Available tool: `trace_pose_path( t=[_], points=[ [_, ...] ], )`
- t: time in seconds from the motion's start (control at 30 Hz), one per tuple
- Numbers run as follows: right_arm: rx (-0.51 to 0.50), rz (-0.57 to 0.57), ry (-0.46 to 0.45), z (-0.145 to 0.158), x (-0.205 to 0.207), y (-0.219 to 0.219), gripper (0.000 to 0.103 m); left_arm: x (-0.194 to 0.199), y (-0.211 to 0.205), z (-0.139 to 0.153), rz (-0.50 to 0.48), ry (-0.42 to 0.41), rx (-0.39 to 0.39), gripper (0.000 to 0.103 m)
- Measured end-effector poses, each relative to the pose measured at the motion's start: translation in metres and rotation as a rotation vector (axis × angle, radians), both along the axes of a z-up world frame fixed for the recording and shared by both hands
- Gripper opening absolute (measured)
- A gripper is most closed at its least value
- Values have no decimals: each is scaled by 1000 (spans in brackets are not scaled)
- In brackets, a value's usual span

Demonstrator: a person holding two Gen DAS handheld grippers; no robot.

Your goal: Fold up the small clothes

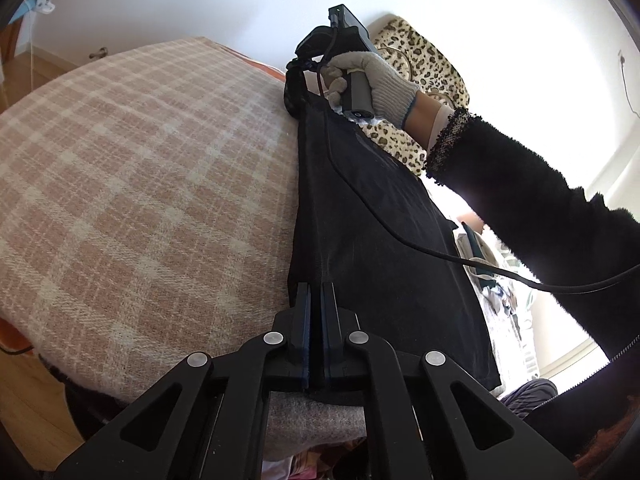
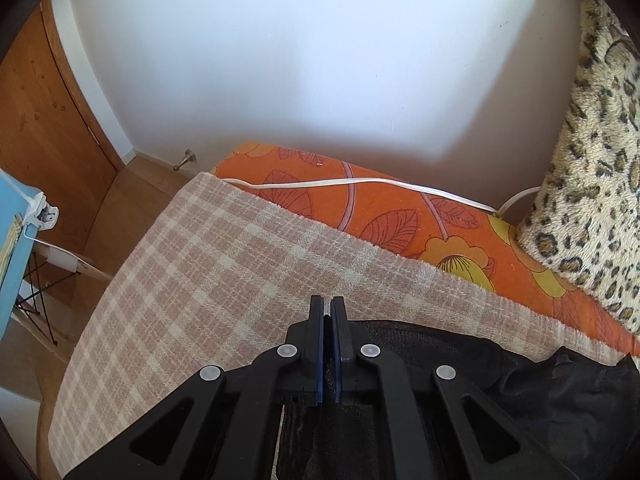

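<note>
Above a pink-and-cream plaid woven blanket (image 1: 140, 184), a black mesh garment (image 1: 384, 248) hangs stretched between the left gripper (image 1: 316, 292) and right gripper (image 2: 327, 308), each clamped on an edge.

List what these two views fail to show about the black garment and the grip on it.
- Garment type: the black garment hangs stretched in the left wrist view, so its shape stays unclear.
- Right gripper: in that view the gloved hand and the cloth hide its fingers.
- Garment's lower edge: hidden behind the left gripper.
- Far end: cut off by the right wrist view's frame edge, beyond the right gripper's own body.
</note>
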State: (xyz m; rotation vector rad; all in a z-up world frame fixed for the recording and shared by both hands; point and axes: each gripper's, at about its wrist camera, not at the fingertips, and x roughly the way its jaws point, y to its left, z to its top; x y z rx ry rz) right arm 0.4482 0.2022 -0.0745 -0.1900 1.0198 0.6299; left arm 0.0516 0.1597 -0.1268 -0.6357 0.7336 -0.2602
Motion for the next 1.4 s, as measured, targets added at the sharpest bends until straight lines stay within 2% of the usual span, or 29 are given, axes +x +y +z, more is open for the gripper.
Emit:
trace_pose_path(
  t=[0.17,0.33,0.6,0.8,0.97,1.17,1.4],
  points=[
    [87,-26,32,14,5,-12,0,1,-7,7,-26,-26,5,2],
    [113,-4,-26,43,1,-24,0,3,-20,18,-70,-65,24,2],
    [162,-61,-59,77,-1,-82,0,9,-44,27,-186,-104,84,2],
    [171,-119,-73,84,-1,-137,0,15,-46,27,-244,-111,111,2],
    [155,-190,-74,79,1,-190,0,19,-49,23,-303,-112,136,2],
    [88,-261,-45,44,3,-243,0,28,-60,11,-360,-84,174,2],
    [53,-294,-9,7,14,-263,0,32,-72,5,-385,-57,218,2]
  ],
)
